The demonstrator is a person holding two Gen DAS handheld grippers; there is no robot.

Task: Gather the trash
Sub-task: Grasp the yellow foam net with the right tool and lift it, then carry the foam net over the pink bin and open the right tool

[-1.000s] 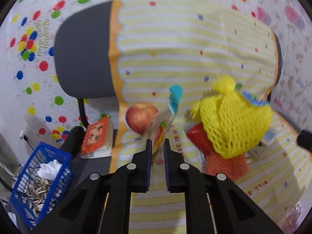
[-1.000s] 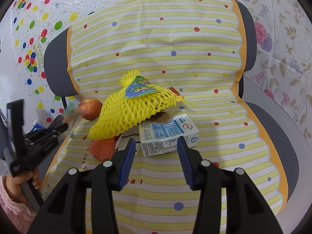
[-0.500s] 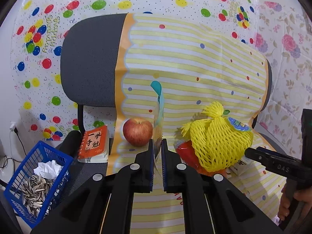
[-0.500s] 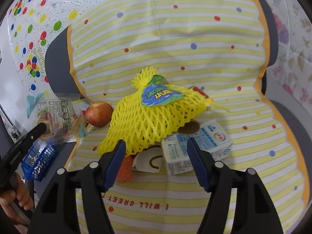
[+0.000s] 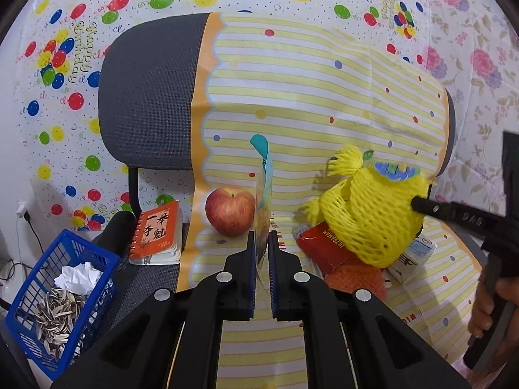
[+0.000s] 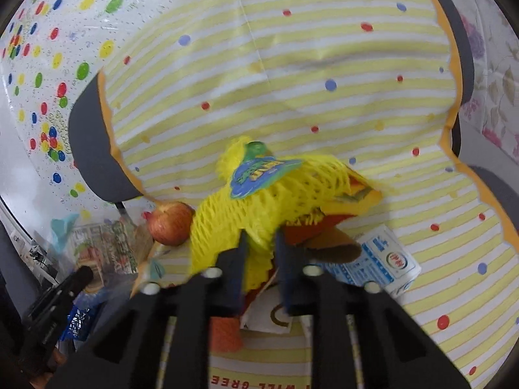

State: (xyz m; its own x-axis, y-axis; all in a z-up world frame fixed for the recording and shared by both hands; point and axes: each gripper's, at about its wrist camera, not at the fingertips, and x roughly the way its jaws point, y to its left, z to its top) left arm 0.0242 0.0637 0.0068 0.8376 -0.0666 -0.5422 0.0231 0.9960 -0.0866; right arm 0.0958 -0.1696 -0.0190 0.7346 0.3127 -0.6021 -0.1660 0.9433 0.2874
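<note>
red packet point(image 5: 327, 249): "ULTRAMAN" | backdrop sheet point(image 5: 78, 48): "Happy Birthday" | orange notebook point(image 5: 158, 230): Chinese characters

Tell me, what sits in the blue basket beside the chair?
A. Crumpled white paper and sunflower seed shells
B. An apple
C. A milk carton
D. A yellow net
A: the blue basket holds crumpled white paper above a heap of striped seed shells.

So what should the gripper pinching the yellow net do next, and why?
Probably lift a little. The right hand-held gripper is closing its jaws on the yellow net, which lies on top of the red packet and milk carton. Raising it should pull the net free before it goes to the blue basket.
</note>
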